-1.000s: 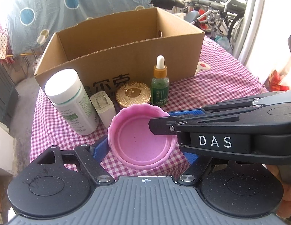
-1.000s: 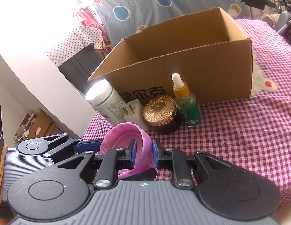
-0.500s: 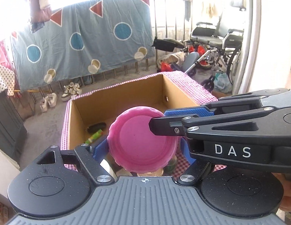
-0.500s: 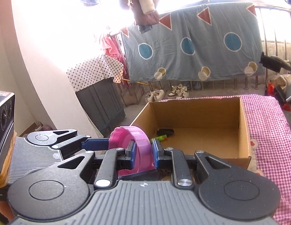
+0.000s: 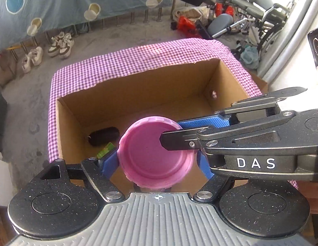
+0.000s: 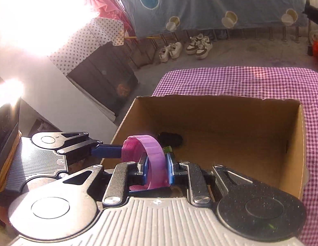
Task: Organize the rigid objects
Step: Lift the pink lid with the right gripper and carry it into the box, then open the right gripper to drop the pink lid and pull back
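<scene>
Lid (image 5: 156, 153) — now over box (image 5: 138, 94), off table; both jaws gripping.

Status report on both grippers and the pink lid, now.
Left gripper clamps pink ribbed plastic lid across its width; right gripper pinches its rim. Lid above open cardboard box. Nothing in the way.

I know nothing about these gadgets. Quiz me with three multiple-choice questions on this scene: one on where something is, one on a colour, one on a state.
1. Where is the round plastic lid?
A. over the open cardboard box
B. on the floor
C. on a shelf

2. What colour is the lid?
A. green
B. pink
C. white

3. How does the right gripper stand?
A. wide open
B. out of view
C. shut on the lid's rim

Answers: 1 A, the box interior shows beneath it. 2 B, it is plainly pink. 3 C, blue pads pinch the rim; the left gripper clasps the lid's sides.
</scene>
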`<state>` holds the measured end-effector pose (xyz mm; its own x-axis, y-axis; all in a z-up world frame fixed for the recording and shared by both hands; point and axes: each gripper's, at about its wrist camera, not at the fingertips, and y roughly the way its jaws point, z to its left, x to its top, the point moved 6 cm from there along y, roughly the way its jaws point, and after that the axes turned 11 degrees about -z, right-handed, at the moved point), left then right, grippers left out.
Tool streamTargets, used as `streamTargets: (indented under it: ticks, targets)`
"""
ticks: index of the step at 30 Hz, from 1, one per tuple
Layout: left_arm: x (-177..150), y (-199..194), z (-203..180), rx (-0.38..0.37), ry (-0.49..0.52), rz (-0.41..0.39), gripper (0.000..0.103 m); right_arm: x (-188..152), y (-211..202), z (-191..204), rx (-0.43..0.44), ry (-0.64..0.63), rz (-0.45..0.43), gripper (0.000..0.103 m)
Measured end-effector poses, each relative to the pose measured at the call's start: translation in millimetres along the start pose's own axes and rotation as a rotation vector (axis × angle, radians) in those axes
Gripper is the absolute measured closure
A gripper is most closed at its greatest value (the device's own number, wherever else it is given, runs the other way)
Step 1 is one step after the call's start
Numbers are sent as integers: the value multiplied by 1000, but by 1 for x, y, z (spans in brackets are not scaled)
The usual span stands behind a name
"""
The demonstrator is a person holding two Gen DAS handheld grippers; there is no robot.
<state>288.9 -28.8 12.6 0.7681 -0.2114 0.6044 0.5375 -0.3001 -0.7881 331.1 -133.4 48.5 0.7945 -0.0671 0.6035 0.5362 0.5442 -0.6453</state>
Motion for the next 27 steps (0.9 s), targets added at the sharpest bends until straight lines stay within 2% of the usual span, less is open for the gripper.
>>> streamTargets:
  ticks: [3, 6, 15, 20, 27]
  targets:
    - [-5, 33, 17, -14, -56, 98, 22, -8, 44, -25, 1, 75, 102, 82]
    - [-10, 57, 31, -12, -89, 164, 22, -11, 76, -41, 3, 118, 165, 82]
    - [-15, 90, 41, 32, -97, 237, 22, -19, 126, -72, -4, 173, 239, 82]
    - [-15, 90, 45, 53, -97, 226, 22, -29, 131, -82, -31, 200, 267, 81]
    - [-10, 57, 48, 54, -128, 148, 22, -22, 103, -79, -33, 216, 188, 80]
